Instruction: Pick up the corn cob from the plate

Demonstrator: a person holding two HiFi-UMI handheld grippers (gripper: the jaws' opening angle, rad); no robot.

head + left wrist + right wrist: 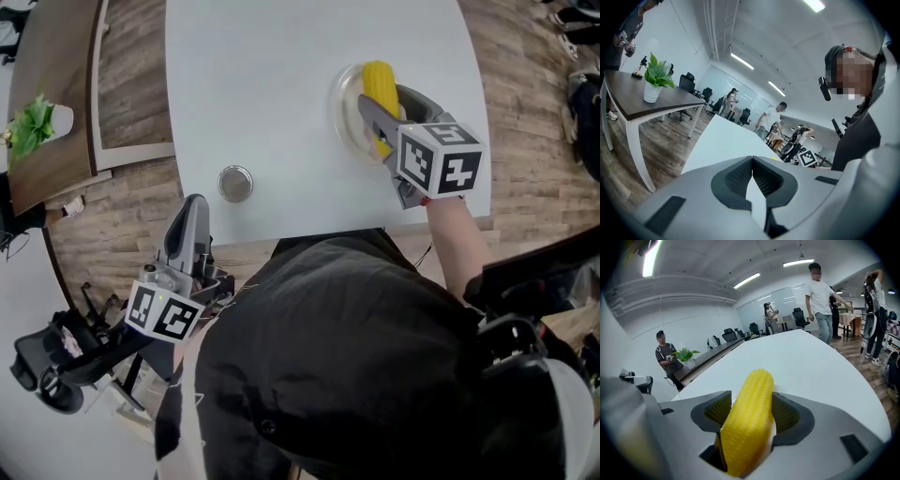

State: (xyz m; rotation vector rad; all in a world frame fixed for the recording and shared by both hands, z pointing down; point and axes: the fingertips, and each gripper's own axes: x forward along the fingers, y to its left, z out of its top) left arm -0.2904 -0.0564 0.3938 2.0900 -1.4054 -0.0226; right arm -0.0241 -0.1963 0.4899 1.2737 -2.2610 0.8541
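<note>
Right gripper (751, 405) clamps the corn cob (746, 432); only the head view shows the plate (338, 101) beneath.

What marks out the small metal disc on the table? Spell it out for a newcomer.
Start at the white table, near its front edge. Left of the plate under the corn cob lies the metal disc, alone: silvery, round, smaller than the plate.

fingers (790, 416): grey outside, black ribbed inside | marker cubes (441, 159): black-white squares | top (356, 356): black
</note>
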